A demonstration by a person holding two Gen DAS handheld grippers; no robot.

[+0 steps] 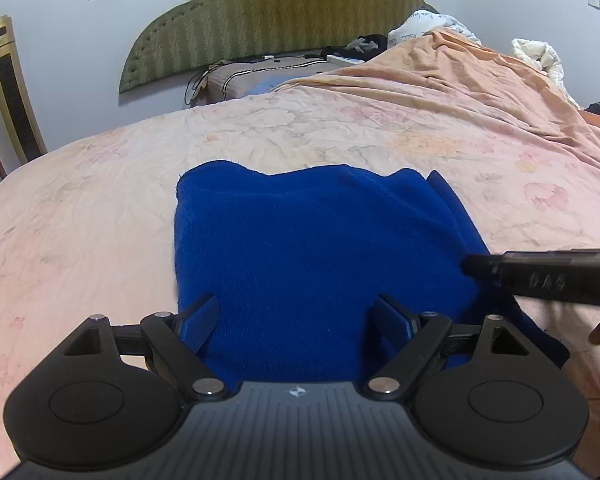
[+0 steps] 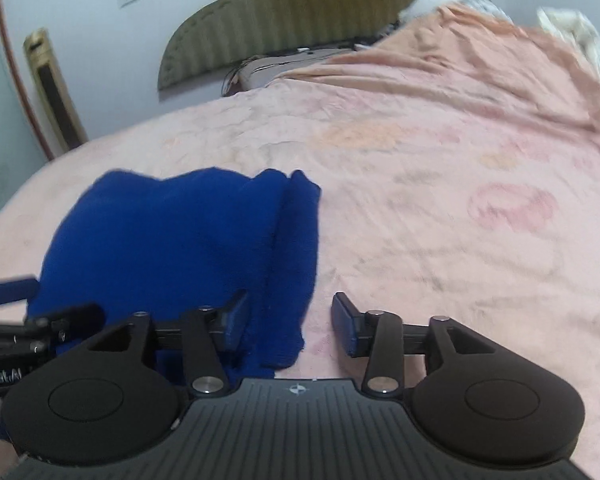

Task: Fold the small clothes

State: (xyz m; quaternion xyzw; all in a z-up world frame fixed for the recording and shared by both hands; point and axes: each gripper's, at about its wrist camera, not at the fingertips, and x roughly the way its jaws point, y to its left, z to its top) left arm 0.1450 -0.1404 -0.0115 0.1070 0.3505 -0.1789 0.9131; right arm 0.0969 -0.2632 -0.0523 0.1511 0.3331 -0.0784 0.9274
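Observation:
A blue knit garment [image 1: 312, 240] lies folded in a rough rectangle on the pink flowered bedsheet [image 1: 100, 208]. My left gripper [image 1: 296, 320] hovers over its near edge, jaws wide apart, with blue cloth lying under the gap and no pad pressing on it. From the right, the right gripper's dark finger [image 1: 540, 276] reaches over the garment's right side. In the right wrist view the garment [image 2: 172, 236] sits to the left, a folded strip along its right edge. My right gripper [image 2: 290, 324] is open over that near right corner, and the left gripper [image 2: 16, 320] shows at the left edge.
A green padded headboard [image 1: 276, 20] stands at the far end of the bed, with cables and small items below it. A rumpled orange blanket [image 1: 480, 80] and white bedding [image 1: 536, 54] pile up at the far right. A gold tower appliance [image 1: 12, 88] stands by the left wall.

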